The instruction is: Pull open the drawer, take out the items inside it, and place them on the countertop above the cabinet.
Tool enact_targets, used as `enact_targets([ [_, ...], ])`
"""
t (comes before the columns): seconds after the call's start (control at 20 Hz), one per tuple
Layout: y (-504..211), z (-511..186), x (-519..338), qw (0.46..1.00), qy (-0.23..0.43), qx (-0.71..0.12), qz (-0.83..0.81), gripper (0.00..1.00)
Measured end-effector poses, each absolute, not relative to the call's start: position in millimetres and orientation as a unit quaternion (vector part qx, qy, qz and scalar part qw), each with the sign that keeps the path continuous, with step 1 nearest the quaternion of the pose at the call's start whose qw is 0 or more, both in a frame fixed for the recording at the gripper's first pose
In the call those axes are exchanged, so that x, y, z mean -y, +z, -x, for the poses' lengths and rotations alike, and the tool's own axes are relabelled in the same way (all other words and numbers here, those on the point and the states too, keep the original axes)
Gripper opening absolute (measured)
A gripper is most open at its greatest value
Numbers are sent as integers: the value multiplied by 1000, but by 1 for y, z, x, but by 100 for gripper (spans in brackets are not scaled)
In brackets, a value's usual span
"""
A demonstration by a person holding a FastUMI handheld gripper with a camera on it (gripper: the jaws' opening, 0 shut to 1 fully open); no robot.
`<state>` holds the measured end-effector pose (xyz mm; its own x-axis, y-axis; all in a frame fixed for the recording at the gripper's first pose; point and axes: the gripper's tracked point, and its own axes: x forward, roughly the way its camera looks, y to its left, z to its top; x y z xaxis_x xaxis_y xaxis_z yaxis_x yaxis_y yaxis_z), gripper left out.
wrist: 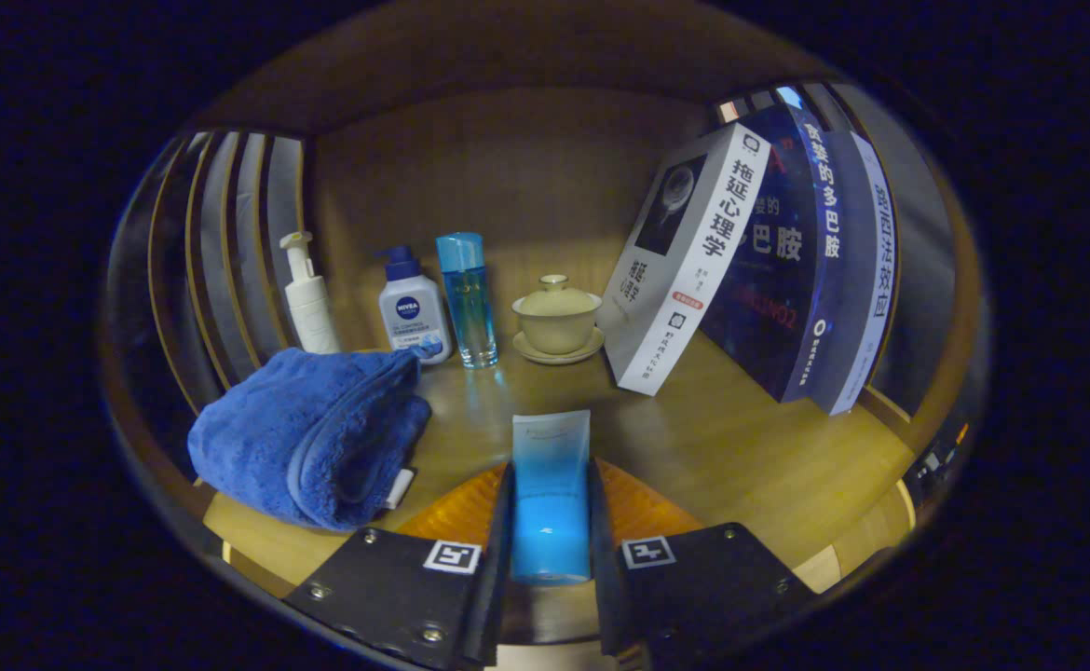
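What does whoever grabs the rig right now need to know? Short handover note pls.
Gripper: shut on the blue tube, both fingers pressing its sides, held over the wooden countertop.
Ahead on the countertop: folded blue towel, white pump bottle, blue-capped pump bottle, clear blue bottle, lidded cup on saucer, leaning books.
Done: tube out and in hand.
Left: set the tube down in the free spot ahead of the fingers, release, then check the drawer for more.

Pale-to-bright blue tube [551, 494], deep blue towel [307, 433], cream lidded cup [556, 317], tan countertop [741, 447].
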<state>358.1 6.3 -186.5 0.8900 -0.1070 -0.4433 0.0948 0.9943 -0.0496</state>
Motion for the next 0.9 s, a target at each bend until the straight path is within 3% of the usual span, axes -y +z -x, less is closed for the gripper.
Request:
enact_targets([
  [0.2, -181, -359, 1, 973, -67, -219, 24, 46],
  [0.35, -165, -349, 0, 977, -67, -199, 49, 94],
  [0.9, -73, -263, -27, 985, -38, -124, 115, 97],
])
